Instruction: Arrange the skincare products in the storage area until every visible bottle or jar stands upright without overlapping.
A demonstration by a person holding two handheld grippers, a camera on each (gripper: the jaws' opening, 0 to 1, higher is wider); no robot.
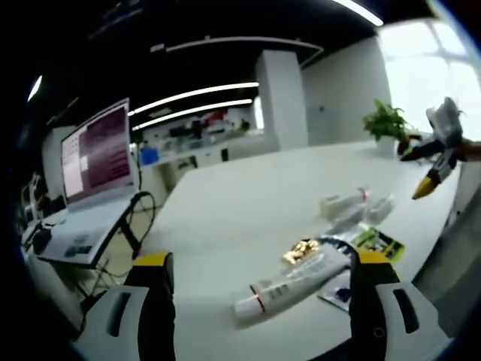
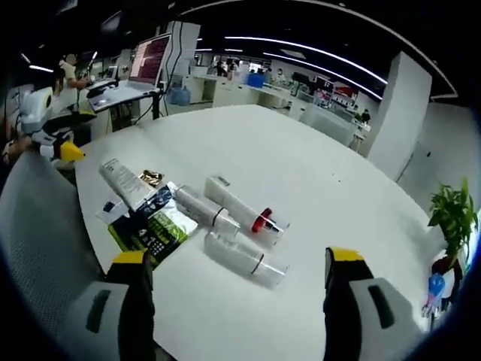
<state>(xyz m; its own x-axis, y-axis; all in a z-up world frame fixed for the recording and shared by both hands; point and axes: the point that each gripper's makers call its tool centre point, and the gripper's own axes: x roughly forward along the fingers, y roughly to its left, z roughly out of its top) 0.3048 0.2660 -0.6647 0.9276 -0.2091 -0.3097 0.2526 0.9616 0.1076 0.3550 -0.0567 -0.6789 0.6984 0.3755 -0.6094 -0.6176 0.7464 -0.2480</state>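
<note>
An open-plan office or lab: a large white surface point(image 2: 316, 188), a laptop point(image 1: 94, 169) on a stand beside it, ceiling strip lights point(image 1: 192, 94), a square white column point(image 1: 284, 98), a potted plant point(image 1: 385, 120), and cluttered benches point(image 2: 301, 101) behind.

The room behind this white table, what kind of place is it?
Probably an open-plan office or lab. A laptop sits on a stand beside the big white table, long strip lights run across a dark ceiling, and benches with equipment line the far wall. A potted plant stands near a bright window.
</note>
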